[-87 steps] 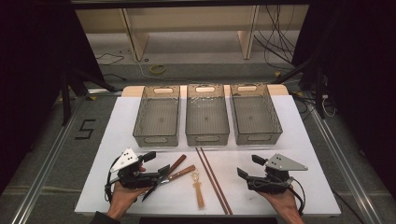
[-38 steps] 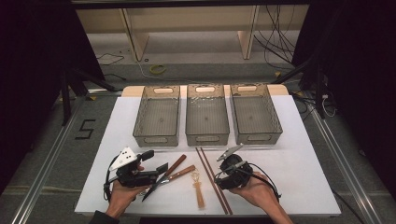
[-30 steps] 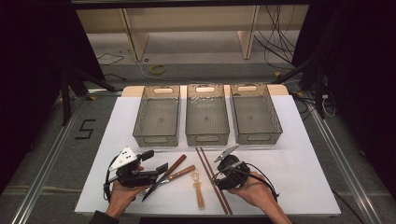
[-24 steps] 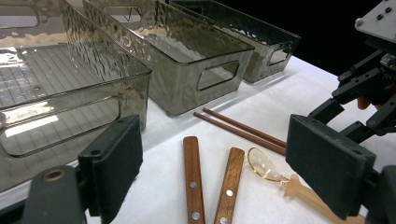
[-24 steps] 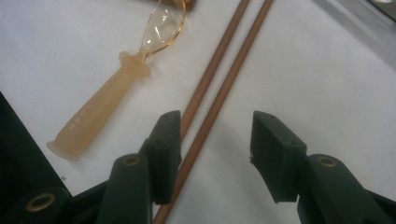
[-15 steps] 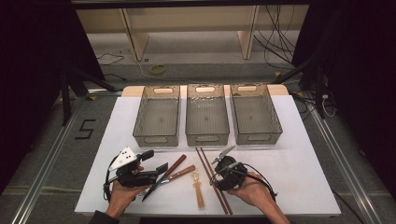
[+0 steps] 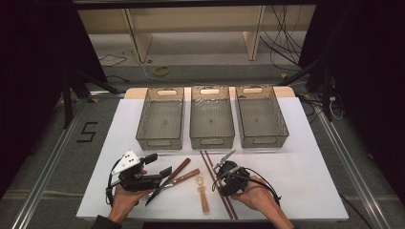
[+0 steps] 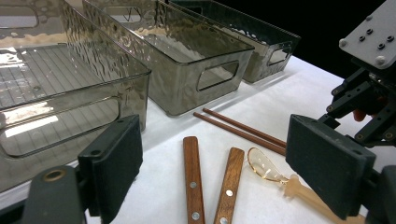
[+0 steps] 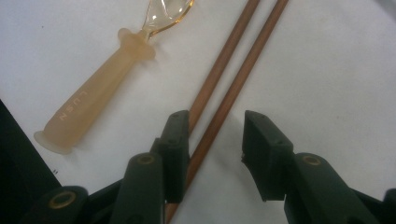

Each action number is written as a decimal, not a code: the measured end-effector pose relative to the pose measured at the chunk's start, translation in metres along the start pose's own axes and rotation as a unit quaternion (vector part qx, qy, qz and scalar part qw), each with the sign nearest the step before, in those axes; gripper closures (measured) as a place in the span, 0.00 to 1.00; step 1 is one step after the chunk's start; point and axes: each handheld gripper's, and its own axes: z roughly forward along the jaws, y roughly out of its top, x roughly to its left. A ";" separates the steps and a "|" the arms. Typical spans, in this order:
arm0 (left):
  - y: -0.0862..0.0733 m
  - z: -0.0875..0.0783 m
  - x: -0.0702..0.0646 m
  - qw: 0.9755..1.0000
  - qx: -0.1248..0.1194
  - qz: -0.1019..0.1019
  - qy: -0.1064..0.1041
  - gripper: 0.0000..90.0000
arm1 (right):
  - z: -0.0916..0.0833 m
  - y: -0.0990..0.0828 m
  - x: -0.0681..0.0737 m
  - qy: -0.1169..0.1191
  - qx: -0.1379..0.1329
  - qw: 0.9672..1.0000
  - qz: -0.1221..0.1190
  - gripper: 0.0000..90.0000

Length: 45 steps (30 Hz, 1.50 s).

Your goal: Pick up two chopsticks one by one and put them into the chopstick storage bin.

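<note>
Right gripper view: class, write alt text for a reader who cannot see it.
The right claw straddles two brown chopsticks lying on a white table, its jaws having just been closing, not yet pressing them. A translucent amber spoon lies to their left.

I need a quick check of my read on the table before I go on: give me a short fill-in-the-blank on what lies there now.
1. Along the far side of the table stand ____ empty grey bins.
2. The right claw sits low over the pair of brown ____.
3. The translucent spoon lies between the chopsticks and the two ____-handled knives.
4. The left claw is ____ and holds nothing.

Missing words: three; chopsticks; wooden; open
</note>
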 end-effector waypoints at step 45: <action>0.000 0.000 0.000 1.000 0.000 -0.001 -0.001 0.20 | 0.008 0.006 -0.004 -0.009 0.045 0.999 -0.008 0.92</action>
